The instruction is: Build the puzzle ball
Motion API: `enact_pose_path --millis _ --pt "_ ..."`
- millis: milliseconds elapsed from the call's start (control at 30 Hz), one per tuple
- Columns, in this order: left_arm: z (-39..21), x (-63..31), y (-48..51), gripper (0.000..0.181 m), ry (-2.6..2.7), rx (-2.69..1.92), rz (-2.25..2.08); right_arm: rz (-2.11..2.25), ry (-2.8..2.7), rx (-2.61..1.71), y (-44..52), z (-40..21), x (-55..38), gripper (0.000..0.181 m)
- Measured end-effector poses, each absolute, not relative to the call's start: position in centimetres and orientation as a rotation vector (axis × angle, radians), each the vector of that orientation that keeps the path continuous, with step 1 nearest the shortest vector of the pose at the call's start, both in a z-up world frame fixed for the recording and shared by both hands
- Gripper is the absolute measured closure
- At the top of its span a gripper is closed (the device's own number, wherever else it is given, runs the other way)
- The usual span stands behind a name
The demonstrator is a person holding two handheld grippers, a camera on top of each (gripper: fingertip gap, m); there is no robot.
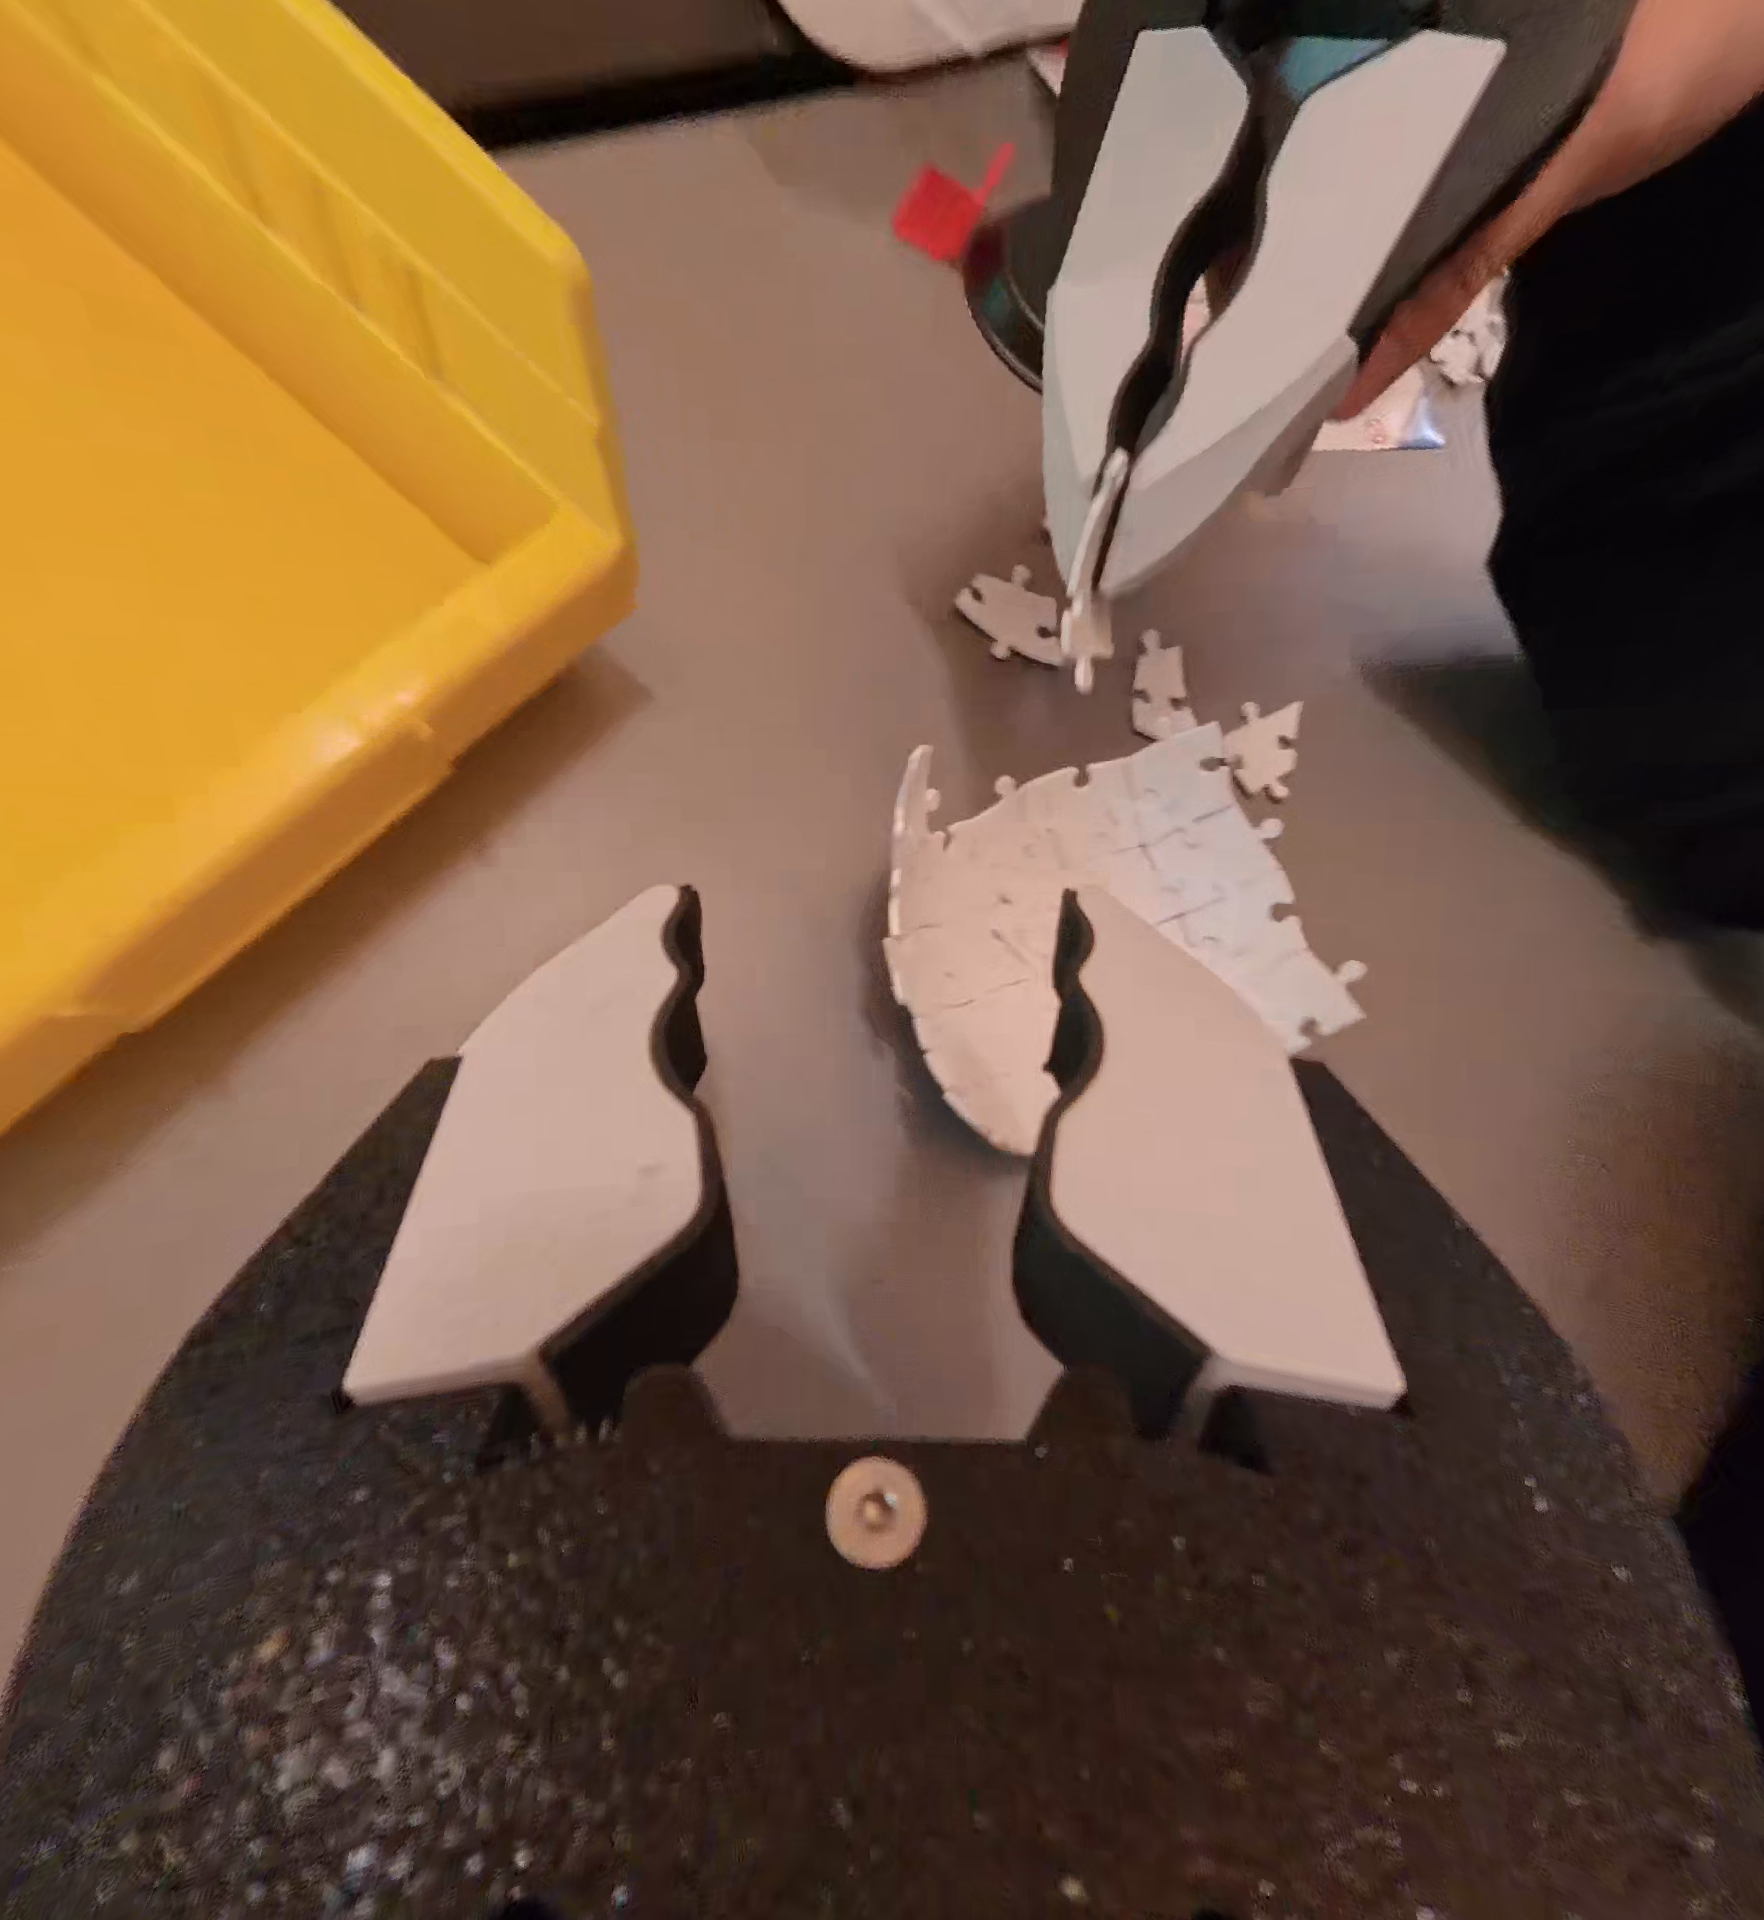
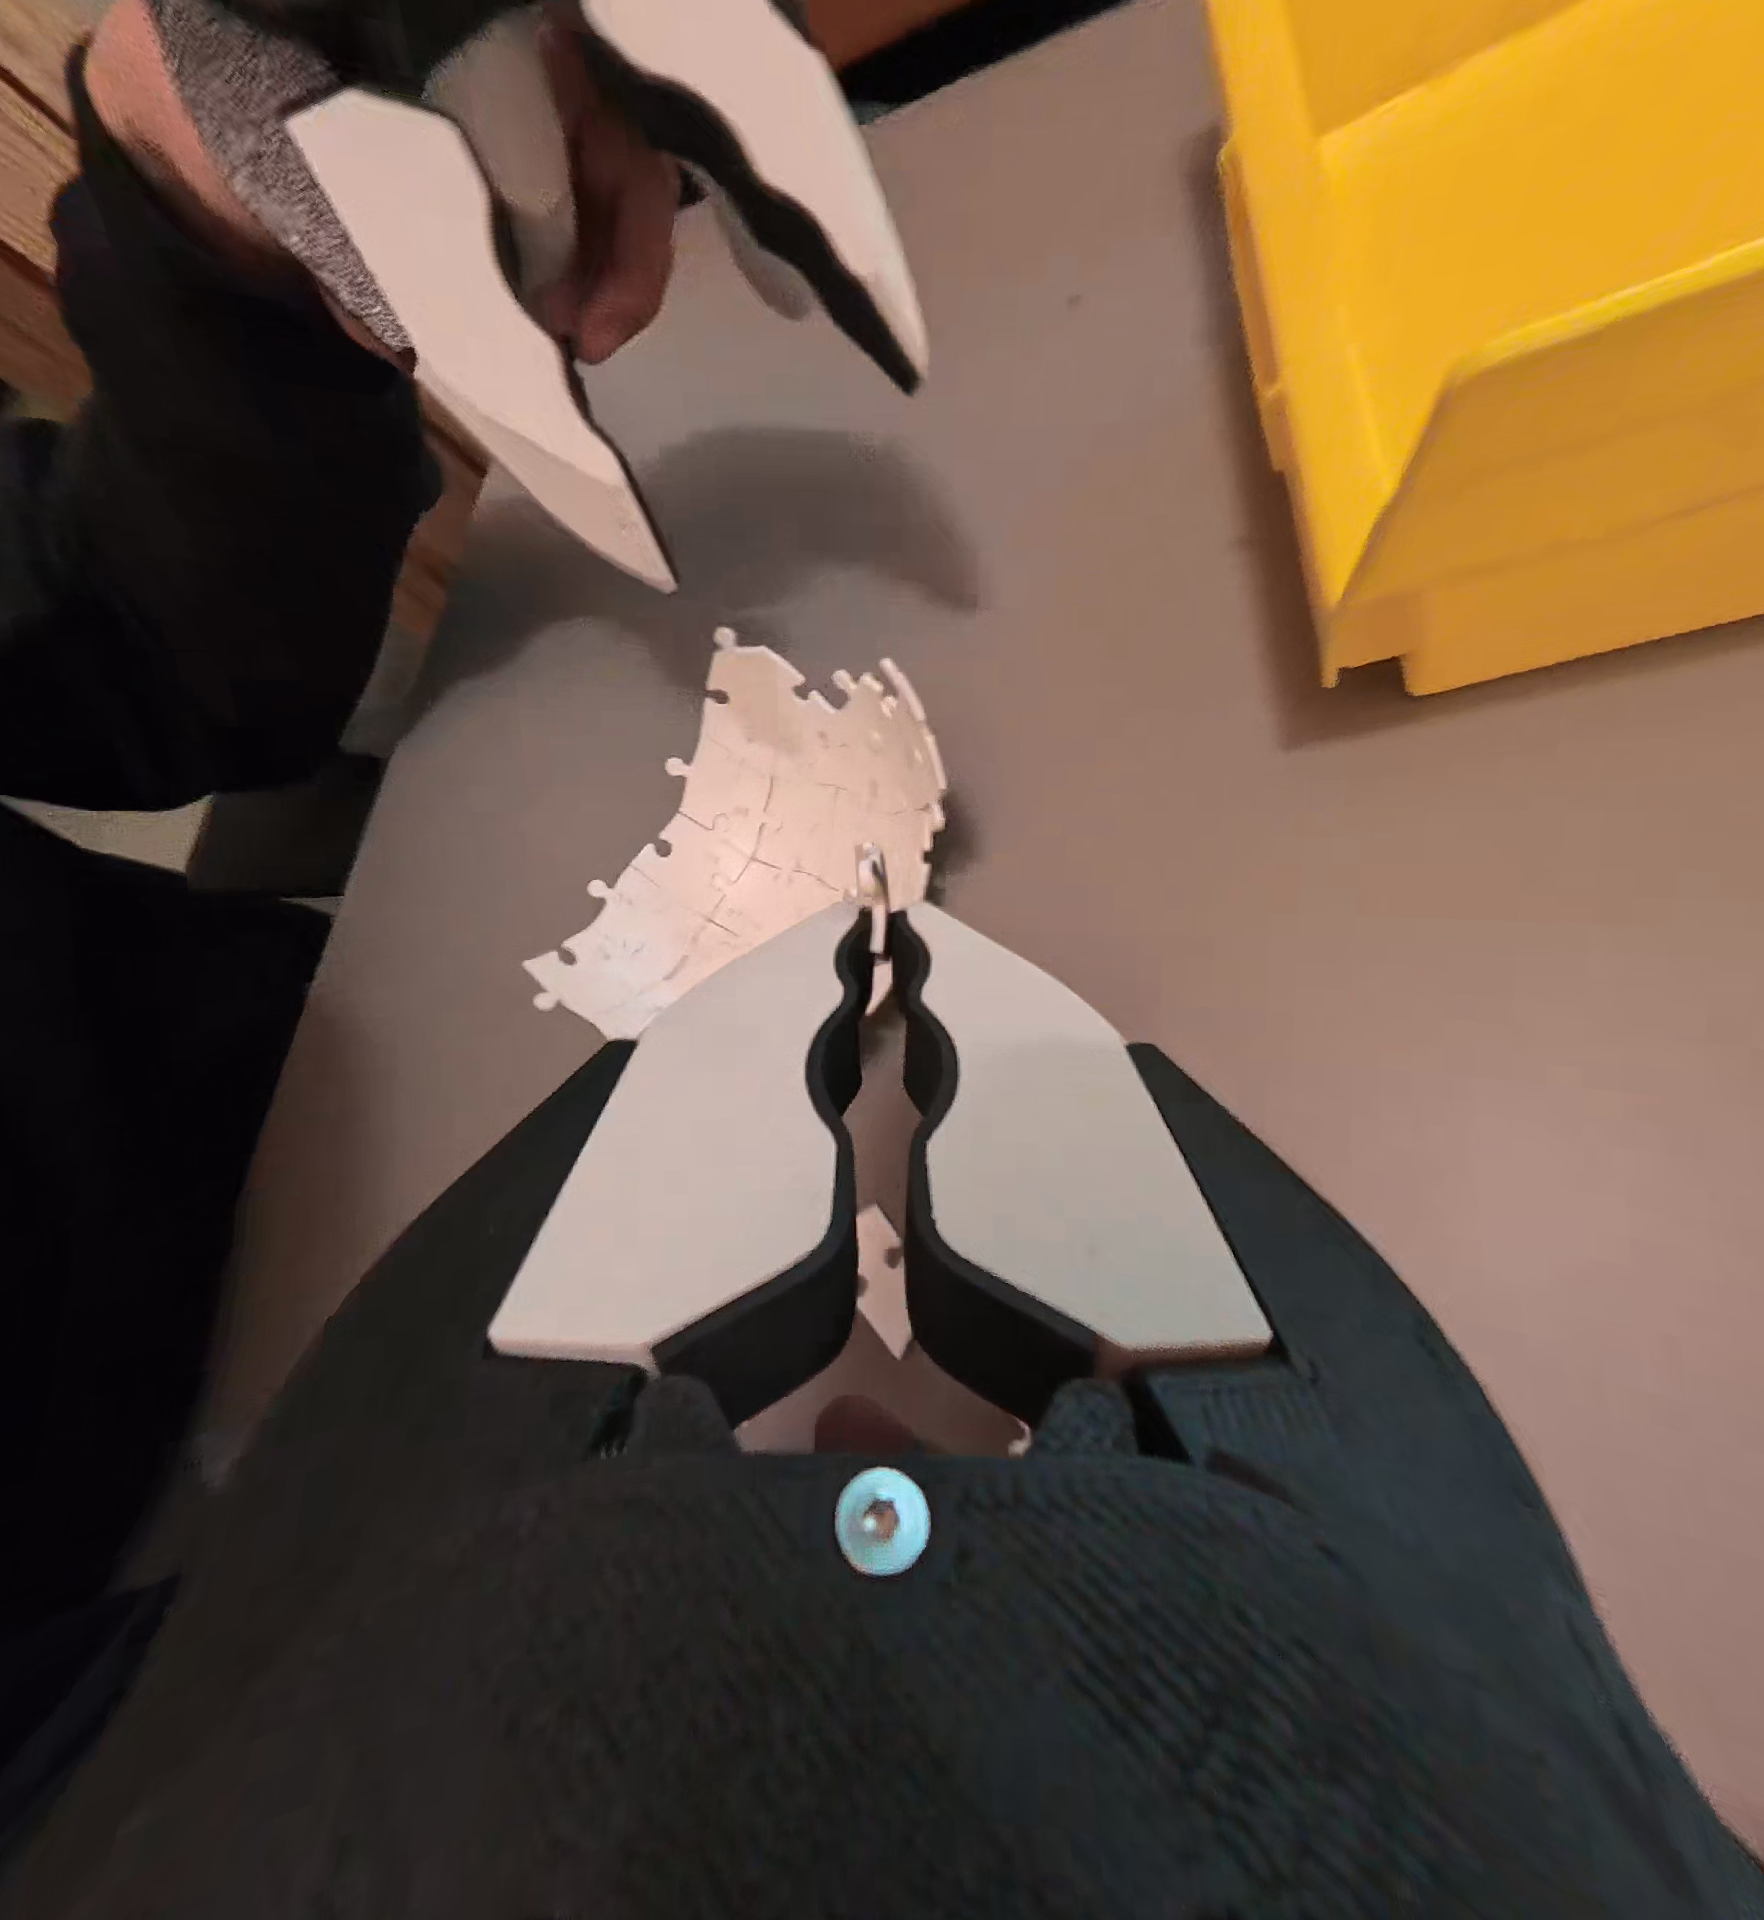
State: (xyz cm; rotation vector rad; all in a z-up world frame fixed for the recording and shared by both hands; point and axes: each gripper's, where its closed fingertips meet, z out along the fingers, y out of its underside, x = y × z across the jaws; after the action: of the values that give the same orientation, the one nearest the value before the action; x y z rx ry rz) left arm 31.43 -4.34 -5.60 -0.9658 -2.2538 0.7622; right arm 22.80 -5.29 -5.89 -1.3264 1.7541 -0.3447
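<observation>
right gripper [image 1: 1091,582] is clamped on a single white puzzle piece [image 1: 1086,613], held on edge at the fingertips, above the loose pieces [image 1: 1023,618] on the grey table [image 1: 805,520]. the step looks like carrying that piece to the curved assembled section [image 1: 1065,883] lying near the middle of the table. left gripper [image 1: 878,914] has its fingers apart, holds nothing and hovers just beside the section's near edge. to do it well: left should probably pin the curved shell first, it looks light and likely to slide or rock; right then lines a tab up with a notch on the rim and presses in gently. the grip is thin, so the piece could twist. yellow bin [image 1: 234,468] sits well apart to one side, open table between. the table edge [image 2: 421,665] is near the section on the person's side.
</observation>
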Motion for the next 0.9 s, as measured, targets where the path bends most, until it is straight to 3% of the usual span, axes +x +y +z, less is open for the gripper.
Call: enact_pose_path --millis 367,900 --pt "-10.7 28.4 -3.0 0.141 -2.336 -1.255 0.267 -0.228 1.834 -1.368 -4.2 -8.7 23.9 0.179" --pt "-11.1 27.6 -4.1 0.167 -2.373 -1.333 0.285 -0.205 1.839 -1.304 -4.5 -10.0 25.0 0.179"
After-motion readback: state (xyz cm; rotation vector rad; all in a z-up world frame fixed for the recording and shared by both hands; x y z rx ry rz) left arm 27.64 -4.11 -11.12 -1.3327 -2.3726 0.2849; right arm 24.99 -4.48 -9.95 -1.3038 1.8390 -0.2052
